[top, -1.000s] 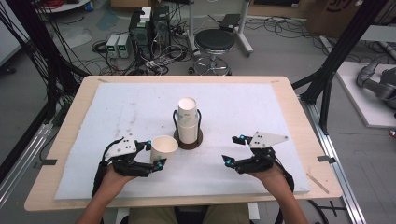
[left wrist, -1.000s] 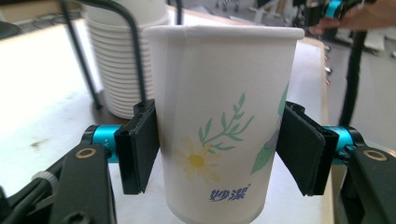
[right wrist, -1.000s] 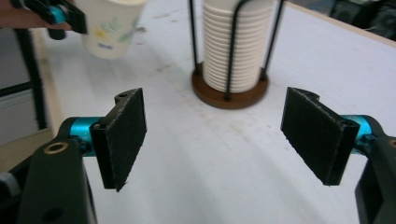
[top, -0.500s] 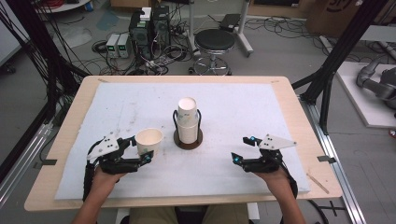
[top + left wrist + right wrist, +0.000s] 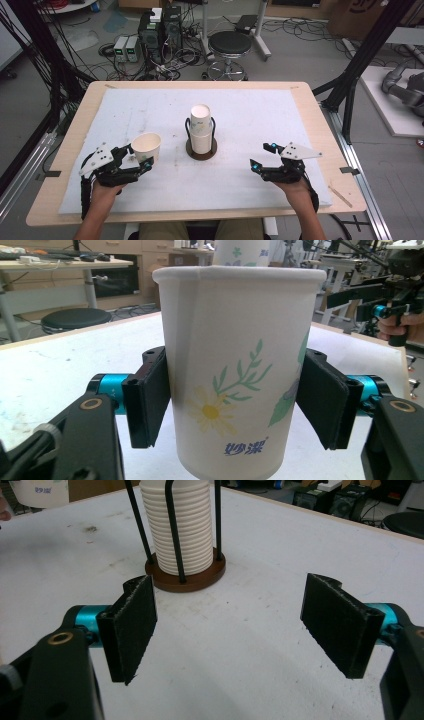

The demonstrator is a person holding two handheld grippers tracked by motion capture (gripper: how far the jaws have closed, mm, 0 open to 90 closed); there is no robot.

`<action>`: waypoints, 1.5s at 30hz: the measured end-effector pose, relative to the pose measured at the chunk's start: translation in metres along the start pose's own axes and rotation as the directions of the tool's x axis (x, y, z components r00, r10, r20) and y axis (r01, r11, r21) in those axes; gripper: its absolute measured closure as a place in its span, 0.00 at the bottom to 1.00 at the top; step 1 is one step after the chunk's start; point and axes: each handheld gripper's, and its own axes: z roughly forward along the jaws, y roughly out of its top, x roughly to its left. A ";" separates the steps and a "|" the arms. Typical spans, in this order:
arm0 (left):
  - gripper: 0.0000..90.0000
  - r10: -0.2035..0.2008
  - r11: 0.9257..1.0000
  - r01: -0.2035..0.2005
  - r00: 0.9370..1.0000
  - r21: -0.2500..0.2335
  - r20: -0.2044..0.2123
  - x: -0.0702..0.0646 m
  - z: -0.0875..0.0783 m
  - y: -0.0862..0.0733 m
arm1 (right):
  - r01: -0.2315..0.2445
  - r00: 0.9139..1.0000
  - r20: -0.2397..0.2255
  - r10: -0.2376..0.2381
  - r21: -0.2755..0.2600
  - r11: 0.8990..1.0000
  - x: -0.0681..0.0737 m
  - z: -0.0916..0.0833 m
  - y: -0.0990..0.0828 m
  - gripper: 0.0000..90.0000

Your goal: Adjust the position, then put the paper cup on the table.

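The left tool [image 5: 134, 165] gripped a paper cup [image 5: 146, 146] across its lower wall, with both pads pressed flat on opposite sides; in the left gripper view the cup [image 5: 239, 365] stood upright between the pads, its daisy print facing the camera. From above, the cup sat at the left of the white mat [image 5: 250, 115], well apart from the holder [image 5: 201, 148] at the middle of the desk [image 5: 70, 125]. Compared with 1 second earlier, the left hand [image 5: 102, 192] and its cup had shifted leftward, away from the holder: then the cup was just beside the holder's base, half a second ago it was farther off, and now it lay farther still. The grip on the cup looked the same in all 3 pictures.

The right tool [image 5: 263, 156] held nothing; its jaws stood wide apart, with bare mat between the pads [image 5: 131, 625] in the right gripper view. It pointed toward the holder [image 5: 185, 575], whose black wires ringed a stack [image 5: 175, 525] of ribbed white cups on a brown disc. Against the picture from 1 second before, the right tool had drifted a little to the right and nearer the front edge of the desk, and its gape was unchanged. The stack [image 5: 200, 127] in the holder stood as it did before
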 end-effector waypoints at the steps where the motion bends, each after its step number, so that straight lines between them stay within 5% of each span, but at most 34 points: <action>1: 0.37 0.002 1.000 -0.002 1.000 0.000 -0.006 0.000 -0.001 0.000 | 0.000 1.000 -0.003 0.000 0.003 1.000 0.001 0.000 0.000 0.26; 12: 0.37 0.039 0.999 -0.039 0.998 0.004 -0.040 0.008 -0.002 -0.002 | 0.004 1.000 0.000 -0.004 -0.004 1.000 0.001 -0.001 0.001 0.26; 28: 0.37 0.001 0.999 -0.007 0.991 -0.046 -0.132 0.043 0.002 -0.005 | 0.018 1.000 -0.013 -0.018 0.003 1.000 0.005 -0.001 0.000 0.26; 36: 0.36 -0.008 0.998 0.018 0.981 0.052 -0.192 0.054 0.012 -0.014 | 0.016 1.000 -0.007 -0.016 0.006 1.000 0.003 -0.001 -0.001 0.26; 42: 0.36 0.029 0.986 0.012 0.969 0.164 -0.244 0.055 0.019 -0.020 | 0.009 1.000 -0.005 -0.009 0.010 1.000 0.003 -0.004 -0.003 0.26; 45: 0.36 0.038 0.982 0.010 0.968 0.189 -0.248 0.054 0.021 -0.022 | 0.009 1.000 -0.006 -0.009 0.006 1.000 0.003 -0.004 -0.003 0.26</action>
